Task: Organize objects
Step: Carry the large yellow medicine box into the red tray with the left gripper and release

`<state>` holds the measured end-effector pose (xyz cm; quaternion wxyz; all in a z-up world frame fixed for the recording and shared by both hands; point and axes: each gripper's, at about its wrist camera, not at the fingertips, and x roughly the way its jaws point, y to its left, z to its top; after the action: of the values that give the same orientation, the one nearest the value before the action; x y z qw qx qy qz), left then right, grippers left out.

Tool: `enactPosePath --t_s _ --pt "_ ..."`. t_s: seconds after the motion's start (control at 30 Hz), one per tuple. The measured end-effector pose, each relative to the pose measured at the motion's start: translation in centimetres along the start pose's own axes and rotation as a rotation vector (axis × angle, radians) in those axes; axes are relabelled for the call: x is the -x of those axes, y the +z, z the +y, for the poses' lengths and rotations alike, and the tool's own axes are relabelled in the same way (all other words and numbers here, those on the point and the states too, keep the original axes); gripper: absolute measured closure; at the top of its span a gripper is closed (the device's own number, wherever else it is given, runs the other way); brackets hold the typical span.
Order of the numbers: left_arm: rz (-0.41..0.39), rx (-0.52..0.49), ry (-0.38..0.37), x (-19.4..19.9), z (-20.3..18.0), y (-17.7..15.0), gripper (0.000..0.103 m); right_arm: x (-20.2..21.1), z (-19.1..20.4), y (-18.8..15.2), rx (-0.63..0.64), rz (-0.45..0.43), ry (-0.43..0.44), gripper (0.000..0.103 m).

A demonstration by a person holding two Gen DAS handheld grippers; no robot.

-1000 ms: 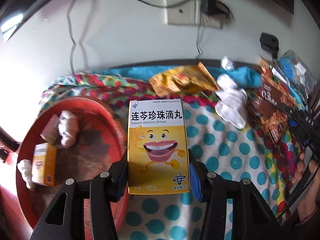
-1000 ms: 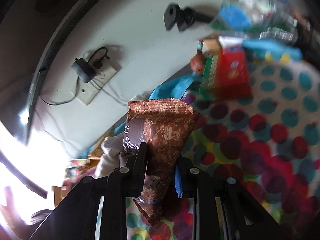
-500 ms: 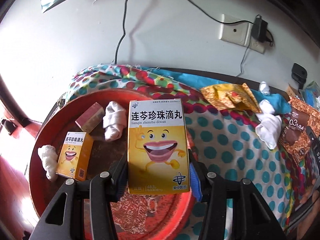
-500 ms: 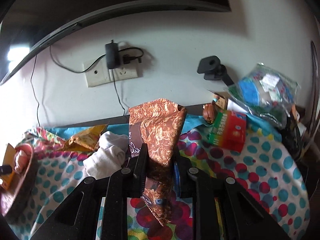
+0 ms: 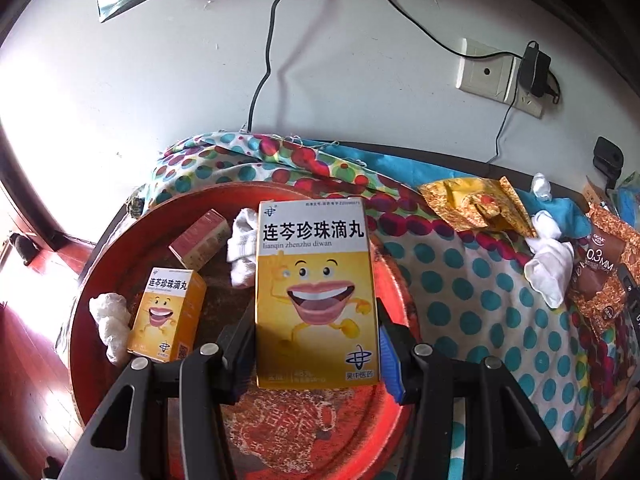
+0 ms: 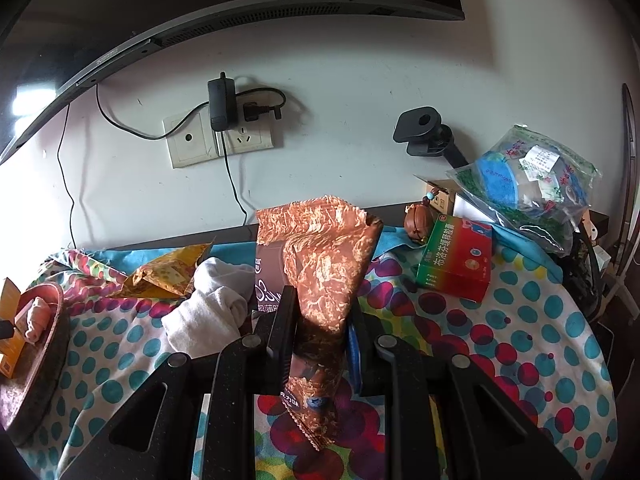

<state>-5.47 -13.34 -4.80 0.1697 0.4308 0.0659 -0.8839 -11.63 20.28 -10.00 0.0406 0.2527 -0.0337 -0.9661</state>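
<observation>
Yellow box (image 5: 316, 294) clamped upright in left claw (image 5: 316, 354), over red tray (image 5: 100, 280); right claw (image 6: 320, 336) pinching brown wrapper (image 6: 320, 264).

The left gripper (image 5: 316, 344) points steeply down, its two black fingers at about seven and five o'clock in its own view, the jaws pressed against both sides of a yellow box (image 5: 316, 292). The right gripper (image 6: 320, 332) tilts gently downward, its jaws drawn close together and pinching a brown wrapper (image 6: 320, 264) that stands toward twelve o'clock.
</observation>
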Motion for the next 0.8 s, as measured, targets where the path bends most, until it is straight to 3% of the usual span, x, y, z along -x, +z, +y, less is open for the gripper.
enactPosePath --t_s 0.8 --pt "0.089 0.080 0.061 -2.4 3.1 -0.3 0.051 -0.1 0.6 0.0 0.023 0.010 -0.043 0.082"
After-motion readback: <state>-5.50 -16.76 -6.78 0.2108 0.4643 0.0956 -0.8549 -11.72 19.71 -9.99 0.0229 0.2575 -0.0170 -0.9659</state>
